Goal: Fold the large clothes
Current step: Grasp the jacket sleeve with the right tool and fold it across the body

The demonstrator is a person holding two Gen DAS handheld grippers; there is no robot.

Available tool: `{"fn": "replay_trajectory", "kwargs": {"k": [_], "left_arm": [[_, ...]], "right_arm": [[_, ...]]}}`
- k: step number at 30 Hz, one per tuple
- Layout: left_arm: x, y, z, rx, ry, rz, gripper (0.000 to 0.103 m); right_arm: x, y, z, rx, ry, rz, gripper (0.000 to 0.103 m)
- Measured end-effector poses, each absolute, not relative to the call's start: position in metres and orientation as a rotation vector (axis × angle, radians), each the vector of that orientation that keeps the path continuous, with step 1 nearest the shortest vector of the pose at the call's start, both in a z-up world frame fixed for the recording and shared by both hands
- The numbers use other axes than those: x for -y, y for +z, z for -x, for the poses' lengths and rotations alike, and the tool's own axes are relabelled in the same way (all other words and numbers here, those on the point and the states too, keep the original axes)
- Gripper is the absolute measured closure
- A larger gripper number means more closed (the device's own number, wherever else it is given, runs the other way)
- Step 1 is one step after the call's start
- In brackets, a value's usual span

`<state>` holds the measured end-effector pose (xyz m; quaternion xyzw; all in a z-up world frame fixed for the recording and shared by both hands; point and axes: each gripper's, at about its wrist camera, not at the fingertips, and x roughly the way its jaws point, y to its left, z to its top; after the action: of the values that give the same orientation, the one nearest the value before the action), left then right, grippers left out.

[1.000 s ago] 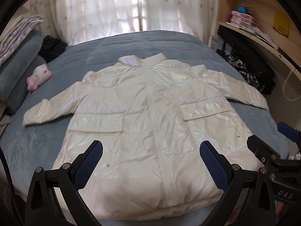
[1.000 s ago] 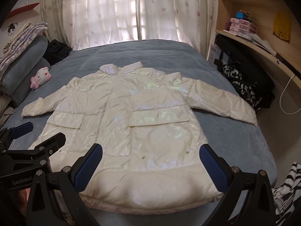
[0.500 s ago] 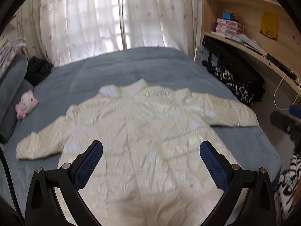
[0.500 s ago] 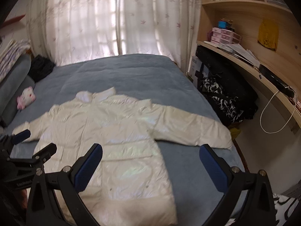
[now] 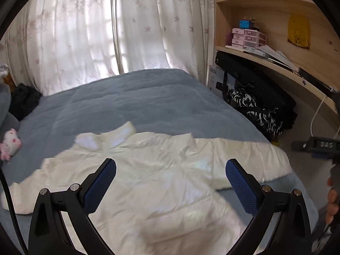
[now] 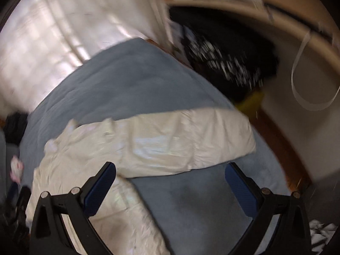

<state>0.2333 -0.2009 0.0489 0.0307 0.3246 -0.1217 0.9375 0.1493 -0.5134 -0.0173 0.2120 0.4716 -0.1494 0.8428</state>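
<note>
Ahead of both grippers, spread flat on the blue bed [image 5: 148, 97], lies the cream padded jacket [image 5: 153, 170], collar toward the curtains and sleeves out to either side. The left gripper [image 5: 171, 182] hangs above the jacket's chest, its blue-padded jaws spread wide with nothing between them. To its right, past the jacket's sleeve, the other tool shows the letters "DAS" mirrored on its black body, with fingers [image 5: 332, 199] of the person's hand wrapped on the handle below. The right gripper [image 6: 170, 184] is tilted, jaws likewise wide apart and empty, hovering over bare blanket just short of the outstretched sleeve [image 6: 191, 140]; this view is blurred. Farther off to the left gripper's right stands a white box [image 5: 216, 78] with print too small to read, a black-and-white patterned cloth [image 5: 255, 110], and wooden shelves [image 5: 265, 57] bearing pink drawers [image 5: 247, 38]. Left of it sits a pink plush toy [image 5: 9, 144]. Sheer patterned curtains [image 5: 106, 31] hang beyond the bed
</note>
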Motion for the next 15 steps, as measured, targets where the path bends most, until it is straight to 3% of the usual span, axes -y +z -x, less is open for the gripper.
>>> {"fn": "replay_trajectory", "kwargs": {"k": [9, 15], "left_arm": [[0.248, -0.040, -0.294, -0.729, -0.220, 0.013, 0.001], [0.266, -0.094, -0.310, -0.829, -0.242, -0.039, 0.001]], "right_arm": [[0.627, -0.149, -0.166, -1.070, -0.496, -0.954, 0.006], [0.644, -0.205, -0.164, -1.067, -0.575, -1.078, 0.006]]}}
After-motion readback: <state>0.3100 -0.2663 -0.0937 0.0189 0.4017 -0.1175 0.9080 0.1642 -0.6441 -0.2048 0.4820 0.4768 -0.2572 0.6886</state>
